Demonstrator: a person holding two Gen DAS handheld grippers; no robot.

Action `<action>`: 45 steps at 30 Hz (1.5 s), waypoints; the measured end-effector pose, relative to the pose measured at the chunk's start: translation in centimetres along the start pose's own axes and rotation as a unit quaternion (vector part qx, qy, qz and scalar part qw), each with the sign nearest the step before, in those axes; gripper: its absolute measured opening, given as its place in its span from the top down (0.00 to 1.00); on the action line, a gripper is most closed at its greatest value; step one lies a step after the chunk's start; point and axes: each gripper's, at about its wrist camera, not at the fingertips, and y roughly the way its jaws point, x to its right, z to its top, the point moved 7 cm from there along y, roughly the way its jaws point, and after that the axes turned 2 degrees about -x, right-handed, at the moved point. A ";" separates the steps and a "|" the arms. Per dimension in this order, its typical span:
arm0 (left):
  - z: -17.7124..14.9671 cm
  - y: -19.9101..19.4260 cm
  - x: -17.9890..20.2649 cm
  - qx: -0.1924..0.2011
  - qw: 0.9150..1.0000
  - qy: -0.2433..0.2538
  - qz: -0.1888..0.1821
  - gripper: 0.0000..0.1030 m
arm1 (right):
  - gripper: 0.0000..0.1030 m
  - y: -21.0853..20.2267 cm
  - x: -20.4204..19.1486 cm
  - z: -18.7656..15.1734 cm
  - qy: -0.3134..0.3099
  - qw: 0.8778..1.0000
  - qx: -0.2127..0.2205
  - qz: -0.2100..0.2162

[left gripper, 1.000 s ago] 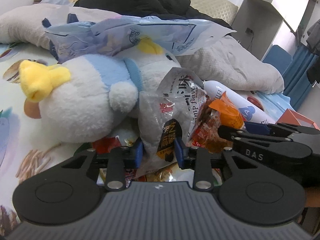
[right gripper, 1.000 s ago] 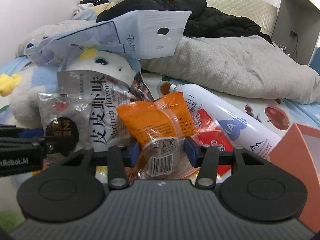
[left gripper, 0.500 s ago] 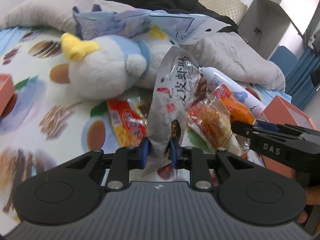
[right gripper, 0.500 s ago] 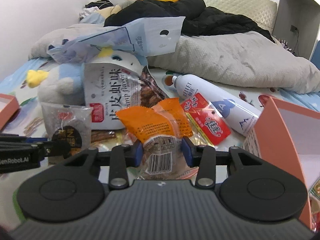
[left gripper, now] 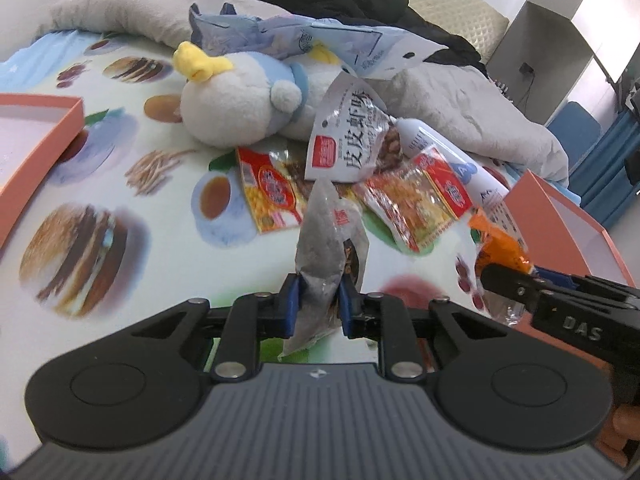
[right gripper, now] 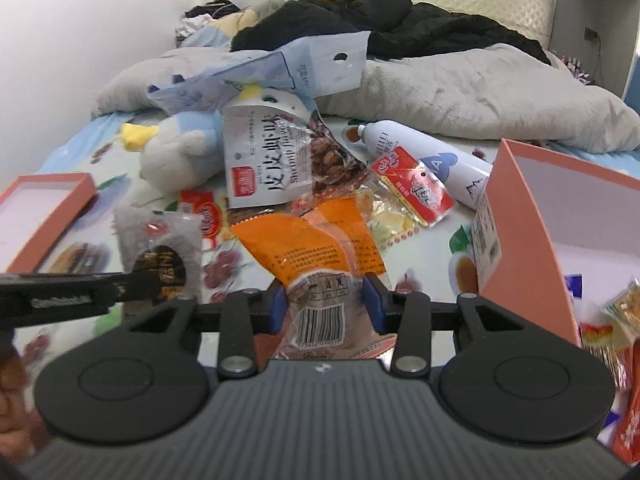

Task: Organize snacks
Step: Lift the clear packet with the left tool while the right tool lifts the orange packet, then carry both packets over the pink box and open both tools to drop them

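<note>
1. Between the blue pads of our left gripper (left gripper: 317,300) hangs a grey translucent snack packet (left gripper: 330,240), pinched at its lower end and lifted clear of the bedsheet (left gripper: 120,184); the jaws stand narrow, pressing on it.
2. In our right gripper (right gripper: 325,301) we hold an orange snack packet (right gripper: 316,248), the pads clamped on its barcode end, jaws a little wider than the left's.
3. Just right of that packet stands an open salmon-pink box (right gripper: 532,216), with a few snacks visible inside at the far right.
4. Behind both packets lies a loose pile on the sheet: a white shrimp-flavour bag (right gripper: 264,160), a red-labelled clear candy bag (right gripper: 412,192), and a white spray bottle (right gripper: 424,160) on its side.
5. A plush duck (left gripper: 240,100) lies beyond the pile, a pale blue bag (left gripper: 320,40) draped over it.
6. A second pink box lid (left gripper: 40,128) sits far left.
</note>
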 end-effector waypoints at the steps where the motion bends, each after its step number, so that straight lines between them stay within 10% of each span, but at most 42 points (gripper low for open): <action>1: -0.4 -0.6 0.2 0.000 1.000 -0.001 0.001 0.78 | 0.58 -0.7 0.1 -0.3 0.002 1.000 0.000 -0.001; 20: -5.0 -4.9 3.3 -0.034 0.999 -0.007 0.010 0.80 | 0.58 -5.4 1.5 -5.0 0.039 0.999 -0.033 0.018; 45: 5.7 -10.2 11.7 0.019 0.999 0.033 -0.023 0.80 | 0.58 -13.0 5.6 4.8 0.059 0.996 0.063 0.026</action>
